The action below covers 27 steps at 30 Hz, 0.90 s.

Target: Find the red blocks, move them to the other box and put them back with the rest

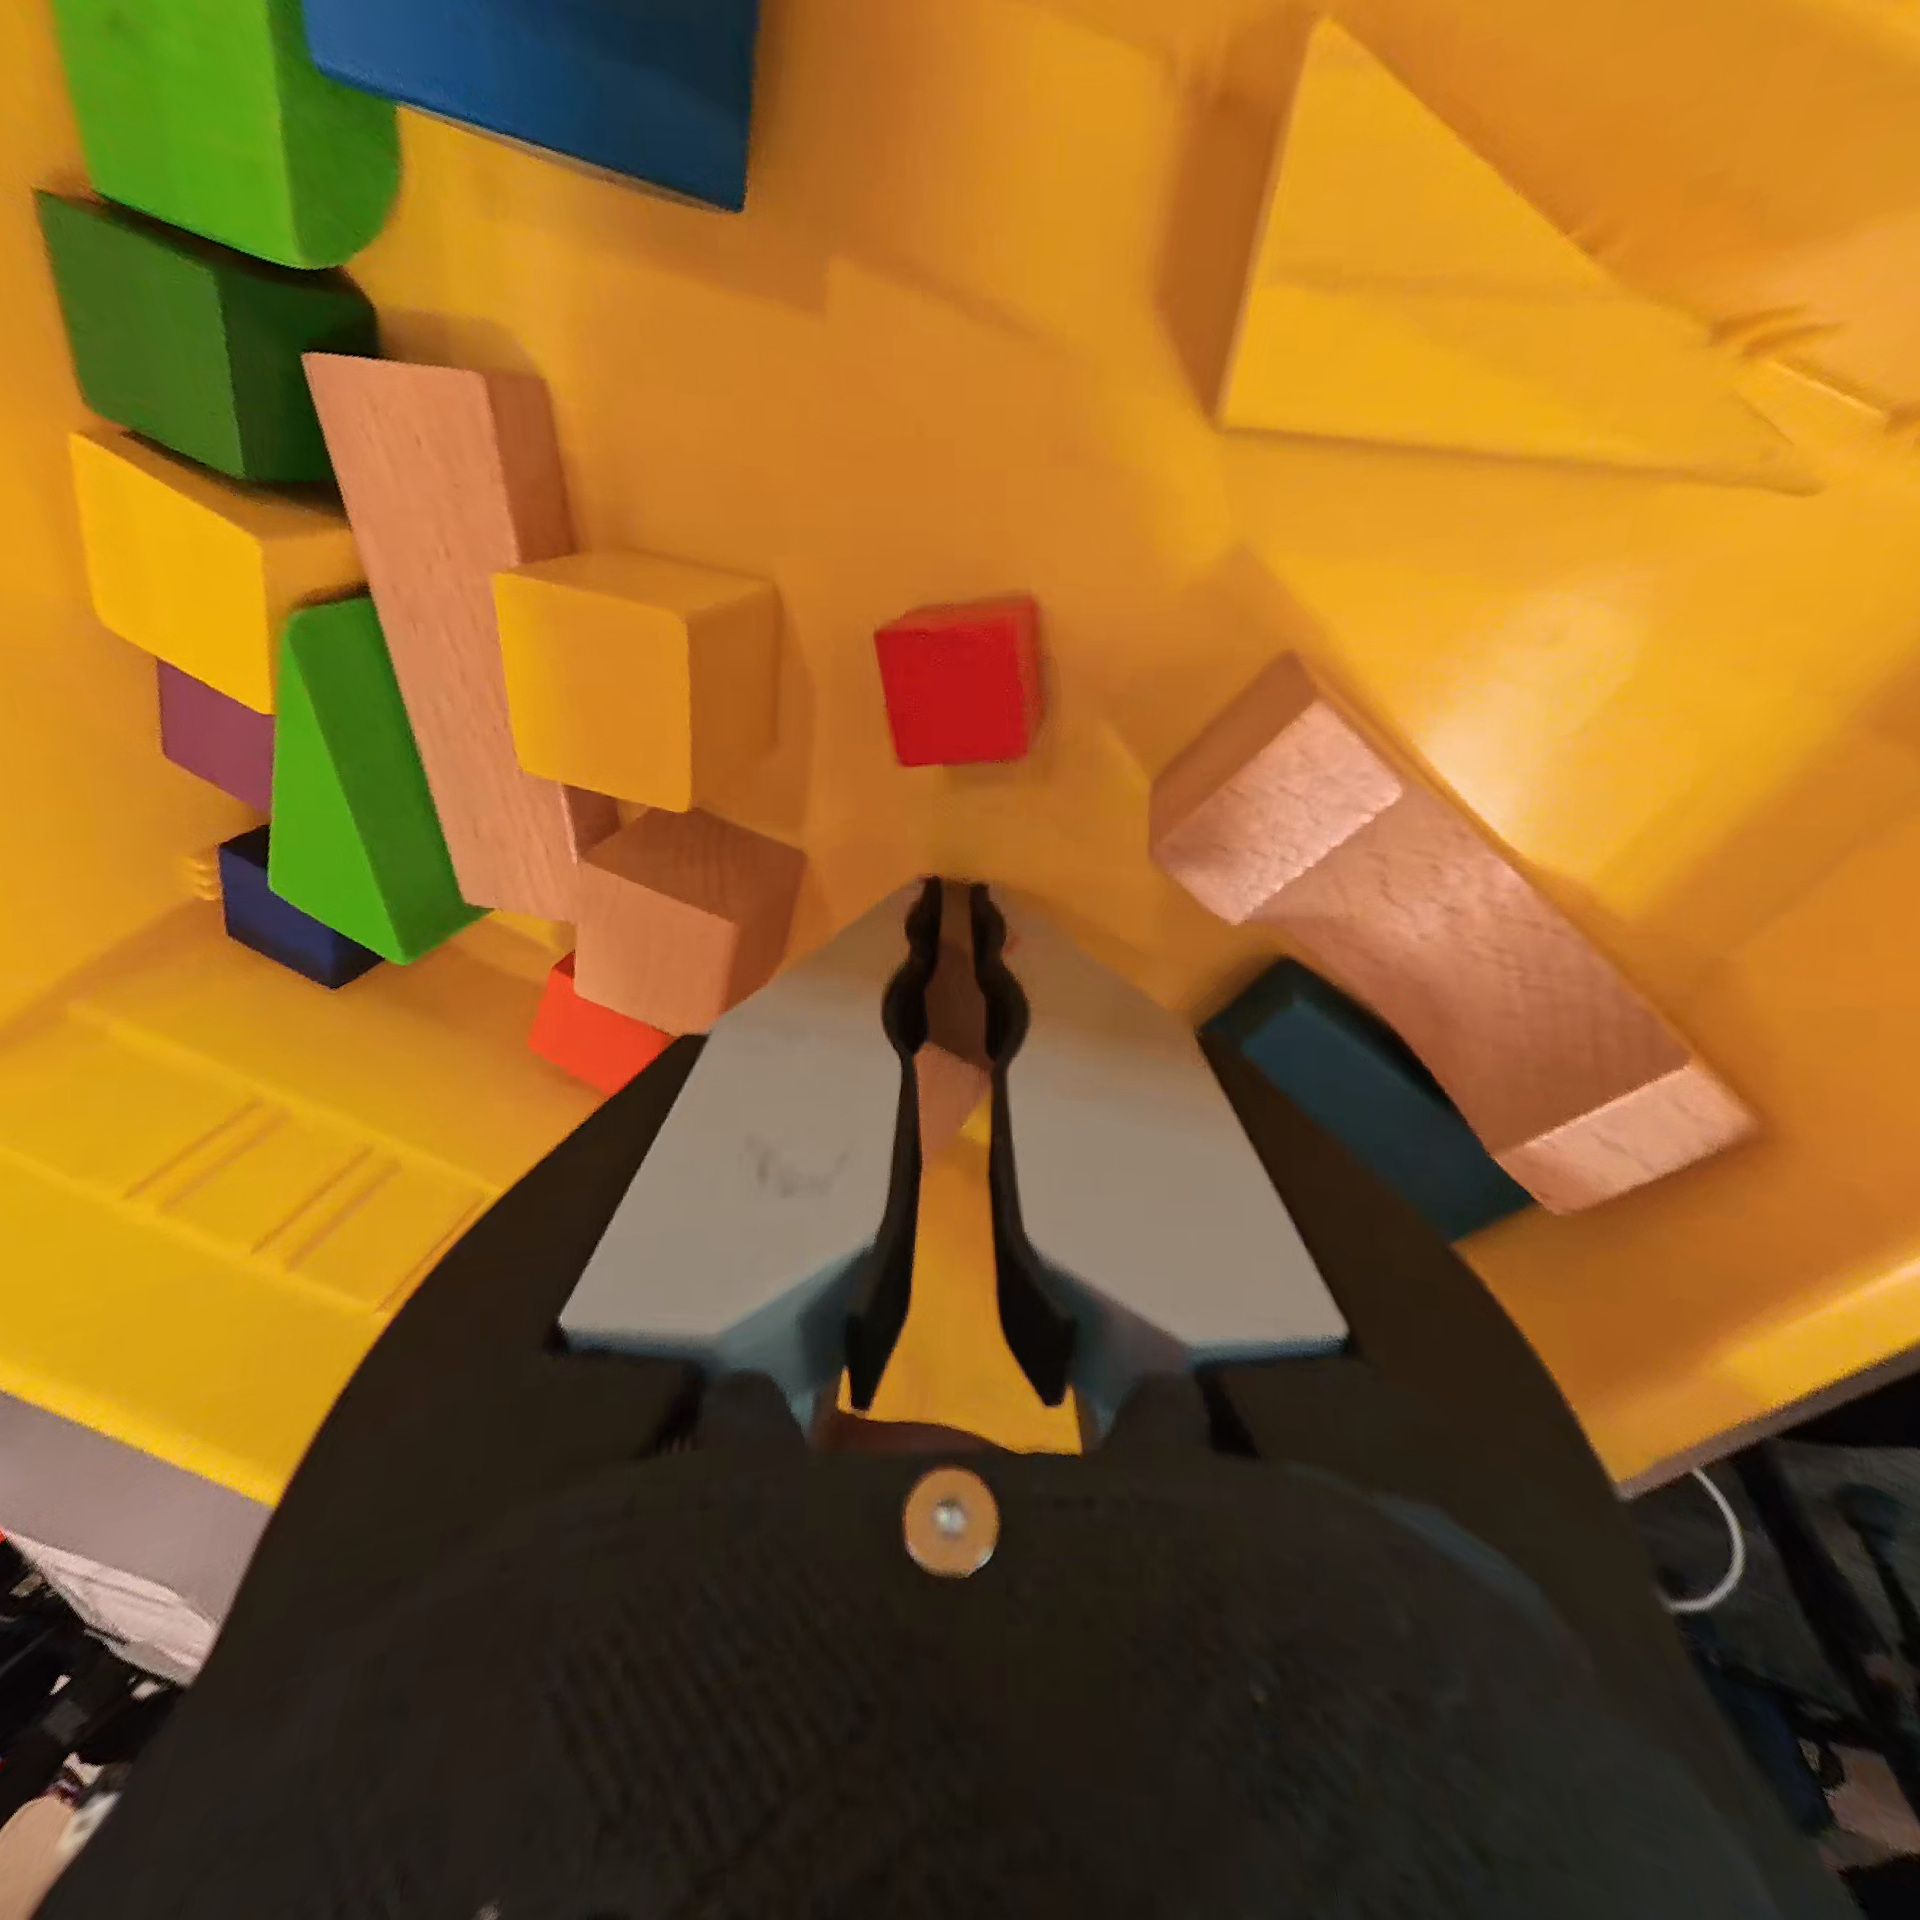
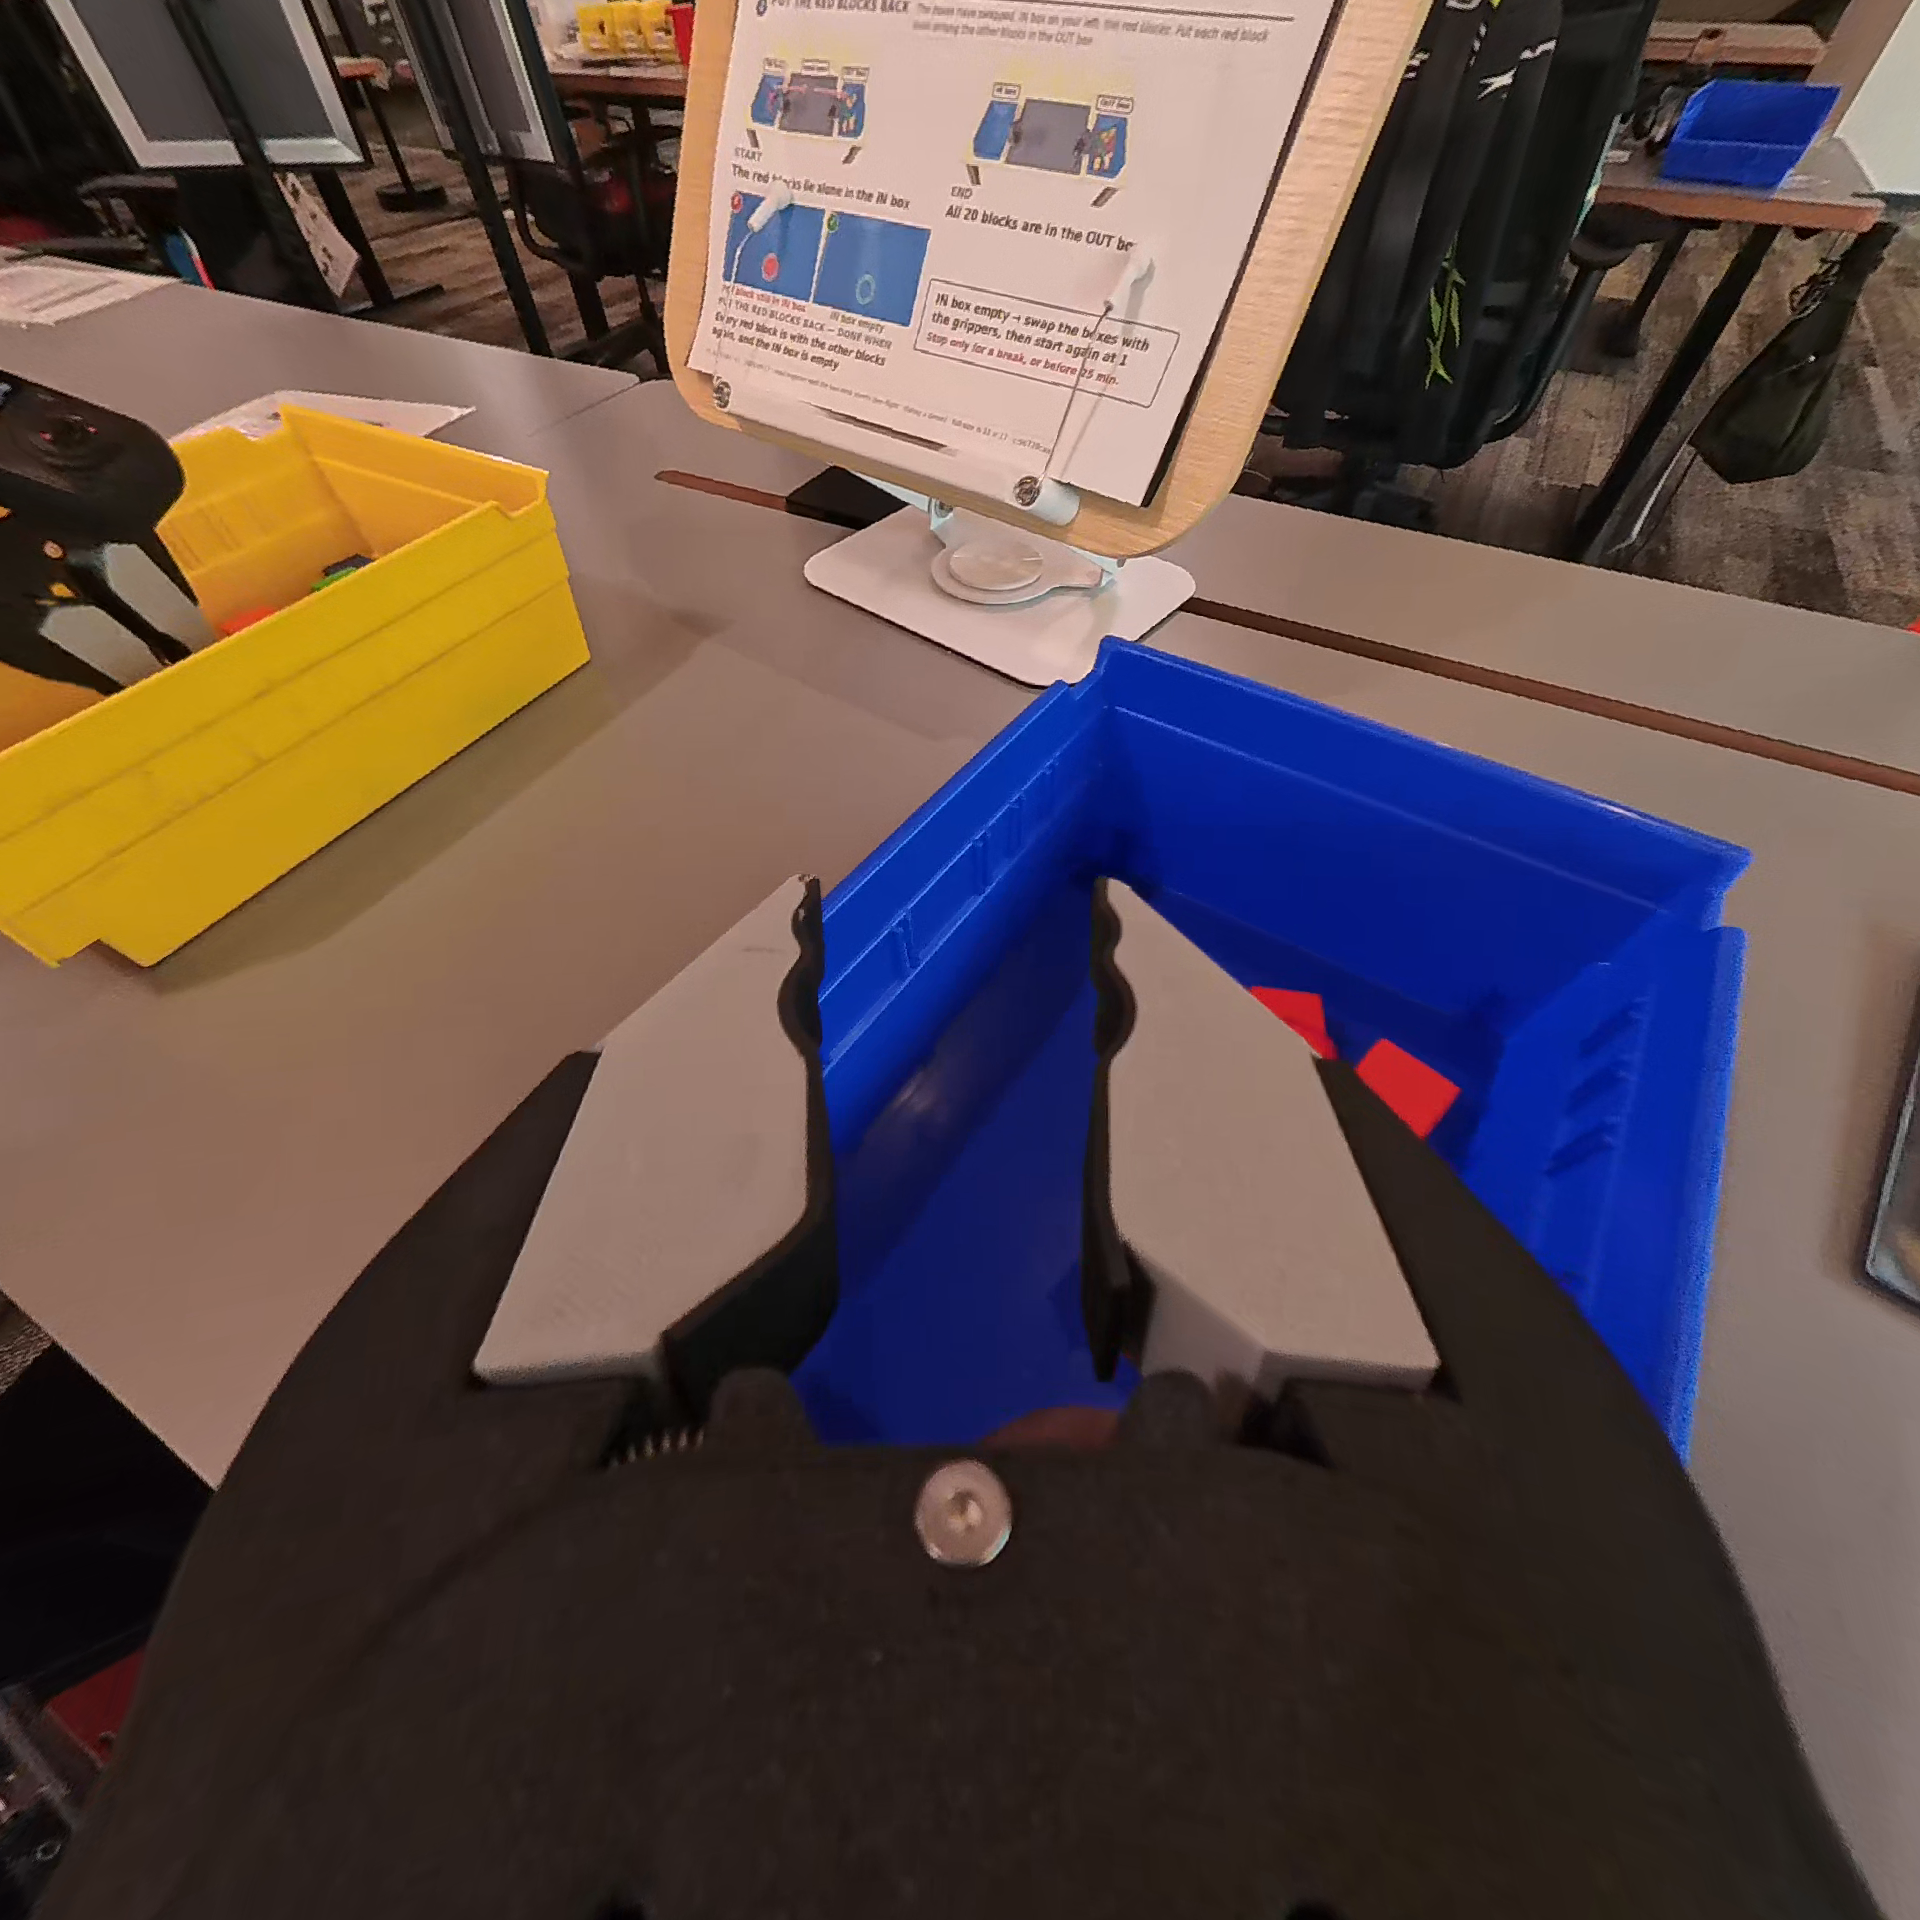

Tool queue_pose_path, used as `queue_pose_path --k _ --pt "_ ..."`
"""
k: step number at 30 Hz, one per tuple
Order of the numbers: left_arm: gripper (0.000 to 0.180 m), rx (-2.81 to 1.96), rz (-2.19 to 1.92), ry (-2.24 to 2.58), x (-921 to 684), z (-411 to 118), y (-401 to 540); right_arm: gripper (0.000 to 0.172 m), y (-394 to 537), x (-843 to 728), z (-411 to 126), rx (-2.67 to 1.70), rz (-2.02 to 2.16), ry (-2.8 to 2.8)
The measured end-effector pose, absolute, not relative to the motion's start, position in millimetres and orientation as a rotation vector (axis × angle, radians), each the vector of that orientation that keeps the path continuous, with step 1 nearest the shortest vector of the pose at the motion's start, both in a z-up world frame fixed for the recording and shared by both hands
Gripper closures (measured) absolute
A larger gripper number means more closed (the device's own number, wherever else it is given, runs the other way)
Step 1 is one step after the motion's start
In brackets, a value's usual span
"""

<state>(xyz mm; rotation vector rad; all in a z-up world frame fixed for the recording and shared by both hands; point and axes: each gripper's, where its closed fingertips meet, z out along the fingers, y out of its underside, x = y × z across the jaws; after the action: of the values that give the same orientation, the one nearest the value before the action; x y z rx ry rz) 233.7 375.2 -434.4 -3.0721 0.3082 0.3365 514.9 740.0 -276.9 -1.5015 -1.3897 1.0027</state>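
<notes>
In the left wrist view my left gripper (image 1: 953,888) hangs low inside the yellow box (image 1: 1039,416), fingers nearly together with only a slim slit between them, where wood colour shows. A red cube (image 1: 956,681) lies on the box floor just ahead of the tips, apart from them. In the right wrist view my right gripper (image 2: 955,894) is open and empty above the blue box (image 2: 1351,831), whose near-left wall runs between the fingers. Two red blocks (image 2: 1408,1086) lie on the blue box floor, right of my right finger (image 2: 1195,1091).
The yellow box holds several blocks: green (image 1: 208,125), blue (image 1: 551,83), yellow (image 1: 623,686), plain wood (image 1: 1455,935), an orange one (image 1: 592,1029). It stands left on the grey table (image 2: 623,831), with the left gripper's black body (image 2: 73,468) in it. A stand with a sheet (image 2: 987,239) stands behind.
</notes>
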Motion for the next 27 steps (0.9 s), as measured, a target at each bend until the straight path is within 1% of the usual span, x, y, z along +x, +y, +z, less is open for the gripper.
queue_pose_path --k 1,4,6,7,9,12,16,17,19,21,24,27 --pt "0.174 -3.064 0.358 0.293 232 -433 376 0.122 739 515 -278 -1.502 1.002 -1.396" --pt "0.155 -3.058 0.337 0.263 235 -431 375 0.122 738 514 -280 -1.503 1.003 -1.409" --pt "0.147 -3.012 0.294 0.203 239 -427 385 0.123 736 513 -280 -1.502 1.008 -1.416" --pt "0.147 -2.985 0.248 0.160 244 -424 391 0.123 736 513 -280 -1.501 1.008 -1.419" --pt "0.140 -2.940 0.207 0.083 249 -419 403 0.123 734 513 -279 -1.495 1.004 -1.424" --pt "0.134 -2.930 0.299 0.090 244 -416 411 0.123 731 513 -276 -1.484 1.011 -1.425" --pt "0.138 -2.953 0.313 0.092 243 -424 417 0.123 728 514 -275 -1.473 1.004 -1.436" --pt "0.142 -2.967 0.325 0.089 241 -427 417 0.123 728 514 -274 -1.470 1.004 -1.438" --pt "0.159 -2.979 0.312 0.062 240 -431 418 0.124 728 515 -273 -1.469 1.004 -1.437" --pt "0.161 -2.978 0.306 0.046 240 -429 419 0.124 728 516 -273 -1.470 1.010 -1.437" --pt "0.161 -2.850 0.458 0.073 237 -400 430 0.124 720 517 -270 -1.462 1.069 -1.454" --pt "0.162 -2.526 0.644 0.161 257 -342 460 0.124 696 515 -264 -1.433 1.219 -1.500"
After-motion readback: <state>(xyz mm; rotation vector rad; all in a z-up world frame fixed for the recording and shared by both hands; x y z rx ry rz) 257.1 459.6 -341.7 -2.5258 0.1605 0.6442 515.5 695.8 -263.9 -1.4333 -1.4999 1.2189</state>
